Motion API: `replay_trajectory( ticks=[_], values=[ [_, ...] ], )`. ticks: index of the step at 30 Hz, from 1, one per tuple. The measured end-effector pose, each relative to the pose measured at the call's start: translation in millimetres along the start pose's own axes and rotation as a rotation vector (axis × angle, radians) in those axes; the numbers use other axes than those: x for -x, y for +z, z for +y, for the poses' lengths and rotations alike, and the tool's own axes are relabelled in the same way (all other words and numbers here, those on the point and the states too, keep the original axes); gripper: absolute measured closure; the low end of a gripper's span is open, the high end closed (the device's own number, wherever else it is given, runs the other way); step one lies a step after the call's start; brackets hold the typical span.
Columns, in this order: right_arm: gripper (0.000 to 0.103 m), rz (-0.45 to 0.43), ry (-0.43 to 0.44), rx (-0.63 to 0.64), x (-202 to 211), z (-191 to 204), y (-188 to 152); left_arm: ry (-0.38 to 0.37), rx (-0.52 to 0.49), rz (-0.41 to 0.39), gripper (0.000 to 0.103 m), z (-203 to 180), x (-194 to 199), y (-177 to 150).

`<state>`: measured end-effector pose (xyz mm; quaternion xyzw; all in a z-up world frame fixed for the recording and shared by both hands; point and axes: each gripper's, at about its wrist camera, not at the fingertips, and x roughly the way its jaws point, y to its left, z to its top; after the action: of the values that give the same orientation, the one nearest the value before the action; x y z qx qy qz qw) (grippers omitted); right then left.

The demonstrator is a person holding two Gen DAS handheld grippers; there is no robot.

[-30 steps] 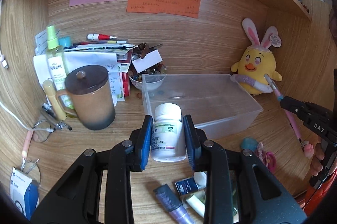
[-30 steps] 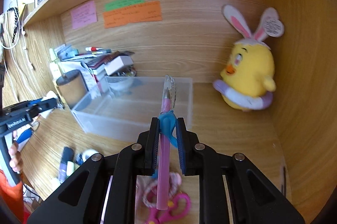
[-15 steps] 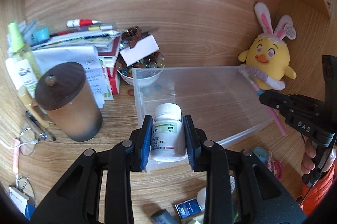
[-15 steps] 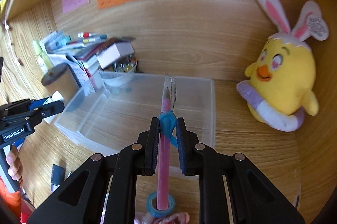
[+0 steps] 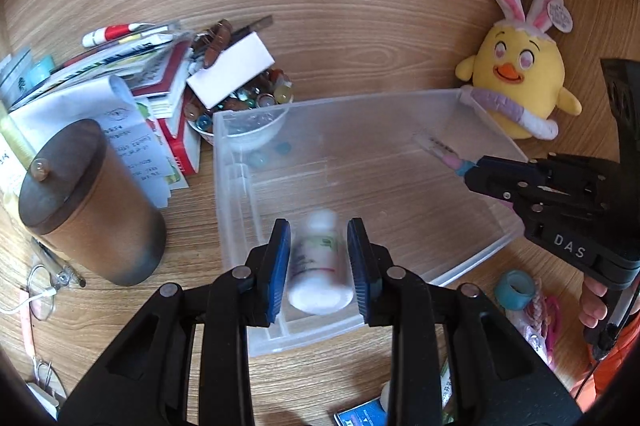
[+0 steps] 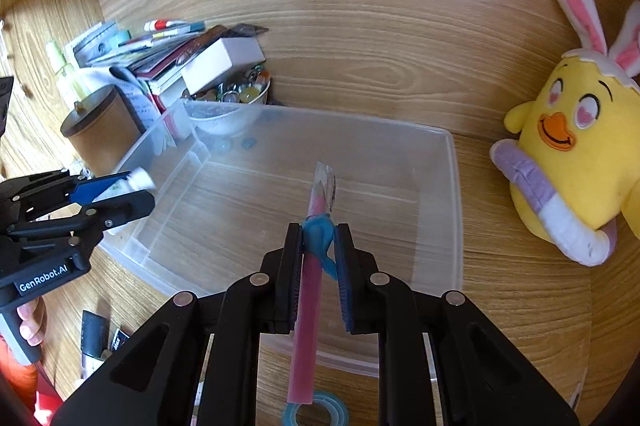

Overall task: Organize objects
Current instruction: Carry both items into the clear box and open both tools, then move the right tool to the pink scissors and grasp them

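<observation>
White pill bottle [image 5: 319, 266] blurred, label unreadable, tilted between the left tool [image 5: 319, 262] pads over the clear bin [image 5: 400, 185], right tool [image 6: 318, 262] pinching pink pen [image 6: 308, 306], tip above bin.

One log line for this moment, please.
left gripper: shut on pill bottle | right gripper: shut on pink pen | both above clear bin

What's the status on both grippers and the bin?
Left gripper shut on white bottle, over clear bin near edge. Right gripper shut on pink pen, tip over bin. Bin floor bare beneath both.
</observation>
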<state>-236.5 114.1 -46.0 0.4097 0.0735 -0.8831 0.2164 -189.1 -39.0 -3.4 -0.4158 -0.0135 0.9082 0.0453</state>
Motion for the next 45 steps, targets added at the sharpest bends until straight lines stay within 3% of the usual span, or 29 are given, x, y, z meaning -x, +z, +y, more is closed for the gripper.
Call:
replay_trajectory(
  ticks=[7, 10, 12, 15, 17, 20, 32, 36, 43, 45],
  values=[
    [0.087, 0.024, 0.006, 0.015, -5, 6, -2, -0.004, -0.008, -0.011, 0.071, -6, 11, -2],
    [0.082, 0.007, 0.007, 0.019, 5, 6, -4, 0.003, -0.008, -0.036, 0.058, -7, 22, -5],
    [0.075, -0.015, -0.007, 0.025, 15, 7, -6, 0.022, -0.008, -0.061, 0.037, -7, 32, -8],
    [0.06, -0.059, -0.036, 0.034, 33, 8, -12, 0.046, -0.011, -0.104, 0.022, -8, 47, -15],
    [0.048, -0.092, -0.047, 0.034, 48, 8, -17, 0.057, -0.015, -0.119, 0.016, -10, 56, -21],
    [0.039, -0.132, -0.041, 0.022, 69, 6, -26, 0.076, -0.018, -0.136, 0.009, -10, 67, -30],
    [0.023, -0.208, -0.097, -0.045, 120, 3, -90, 0.112, -0.006, -0.125, 0.005, -7, 94, -93],
    [0.023, -0.177, -0.146, -0.069, 120, 2, -120, 0.118, 0.004, -0.096, 0.004, -4, 95, -114],
    [0.023, -0.097, -0.138, -0.144, 114, -6, -158, 0.077, 0.112, -0.038, 0.005, 13, 81, -134],
    [0.023, -0.073, -0.12, -0.166, 110, -5, -166, 0.07, 0.139, -0.031, 0.011, 16, 76, -136]
  ],
)
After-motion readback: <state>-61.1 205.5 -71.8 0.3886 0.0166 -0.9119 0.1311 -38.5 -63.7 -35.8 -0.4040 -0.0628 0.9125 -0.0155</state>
